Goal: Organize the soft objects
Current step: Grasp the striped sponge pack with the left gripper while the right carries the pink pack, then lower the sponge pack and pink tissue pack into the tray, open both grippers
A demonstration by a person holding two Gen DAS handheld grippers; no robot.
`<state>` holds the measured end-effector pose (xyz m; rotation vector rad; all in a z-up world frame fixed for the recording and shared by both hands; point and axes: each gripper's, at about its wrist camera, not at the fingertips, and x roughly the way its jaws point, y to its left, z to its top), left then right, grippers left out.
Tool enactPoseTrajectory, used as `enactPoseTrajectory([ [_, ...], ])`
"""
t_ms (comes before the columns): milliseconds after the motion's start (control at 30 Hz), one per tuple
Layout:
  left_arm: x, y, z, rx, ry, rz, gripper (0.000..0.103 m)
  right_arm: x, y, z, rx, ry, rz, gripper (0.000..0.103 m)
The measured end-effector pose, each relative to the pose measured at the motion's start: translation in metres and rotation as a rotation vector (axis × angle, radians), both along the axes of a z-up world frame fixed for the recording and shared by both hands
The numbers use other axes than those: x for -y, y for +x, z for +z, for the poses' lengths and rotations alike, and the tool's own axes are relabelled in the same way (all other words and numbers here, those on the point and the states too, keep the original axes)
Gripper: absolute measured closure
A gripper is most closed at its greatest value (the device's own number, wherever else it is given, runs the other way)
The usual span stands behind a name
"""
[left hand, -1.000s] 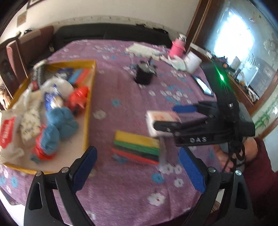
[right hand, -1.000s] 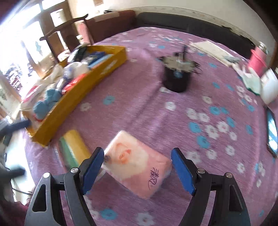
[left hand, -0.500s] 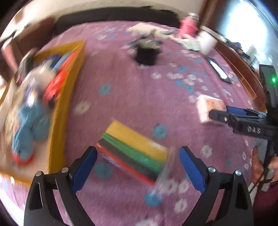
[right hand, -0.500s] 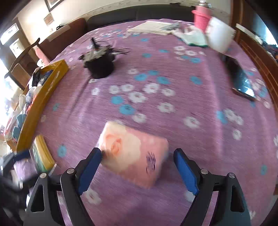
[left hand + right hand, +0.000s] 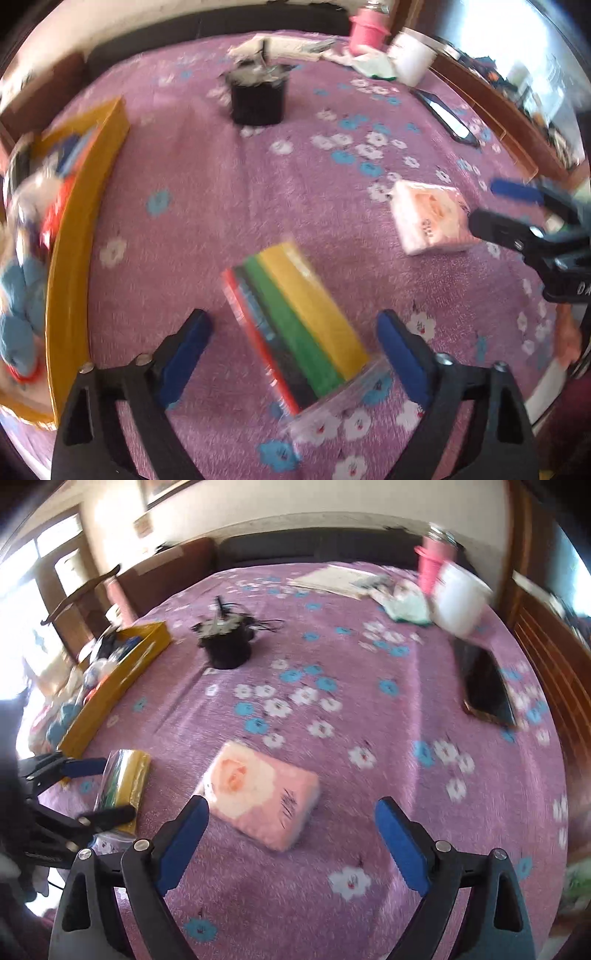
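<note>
Between the left gripper's [image 5: 291,354] spread jaws, the cloth pack [image 5: 295,328]; tissue pack [image 5: 258,794] just ahead of the right gripper's [image 5: 291,834] opening jaws.

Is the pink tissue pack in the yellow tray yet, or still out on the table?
Out: the tissue pack lies on the tablecloth, apart from the tray.

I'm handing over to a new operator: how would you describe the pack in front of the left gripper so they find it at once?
Start at the yellow tray on the purple flowered tablecloth; beside it, outside it, lies a clear-wrapped pack of cloths between the open fingers of the left gripper. Its yellow, green, dark and red stripes set it apart from the pink tissue pack nearby.
</note>
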<state>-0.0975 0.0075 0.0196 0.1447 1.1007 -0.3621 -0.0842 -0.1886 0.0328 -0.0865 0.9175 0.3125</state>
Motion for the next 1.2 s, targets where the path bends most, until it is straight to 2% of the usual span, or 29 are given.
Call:
enactPoseTrajectory([
  [67,0.011,-0.003,-0.002,0.016,0.017,-0.034,0.01,-0.01,0.011,-0.001,-0.004,-0.056,0.049,0.009],
  [100,0.013,-0.004,-0.001,0.028,0.001,-0.047,0.013,-0.015,0.017,-0.002,-0.007,-0.083,0.072,0.009],
  [133,0.013,-0.006,0.002,0.039,-0.018,-0.057,0.034,-0.019,0.023,-0.003,-0.009,-0.1,0.091,0.009],
  [200,0.009,-0.009,0.007,0.043,-0.043,-0.08,0.063,-0.025,0.031,-0.006,-0.022,-0.113,0.131,0.009],
  [267,-0.001,-0.01,0.009,0.021,-0.091,-0.065,0.063,-0.028,0.037,-0.009,-0.047,-0.089,0.169,0.009],
  [433,-0.025,-0.013,0.015,0.027,-0.157,-0.015,0.064,-0.036,0.038,-0.022,-0.125,-0.013,0.238,0.009],
  [667,-0.073,-0.022,0.047,0.103,-0.259,0.055,0.064,-0.055,0.02,-0.031,-0.087,-0.155,0.233,0.009],
  [767,-0.103,-0.024,0.059,0.133,-0.271,0.117,0.064,-0.056,0.022,-0.032,-0.109,-0.145,0.201,0.023],
  [867,-0.145,-0.03,0.068,0.171,-0.275,0.211,0.063,-0.055,0.019,-0.026,-0.106,-0.127,0.17,0.029],
  [1067,-0.218,-0.03,0.07,0.192,-0.257,0.404,0.063,-0.054,0.016,-0.004,-0.083,-0.038,0.121,0.03],
  [1200,-0.239,-0.018,0.057,0.156,-0.258,0.467,0.063,-0.069,0.019,0.015,-0.065,0.007,0.13,0.03],
])
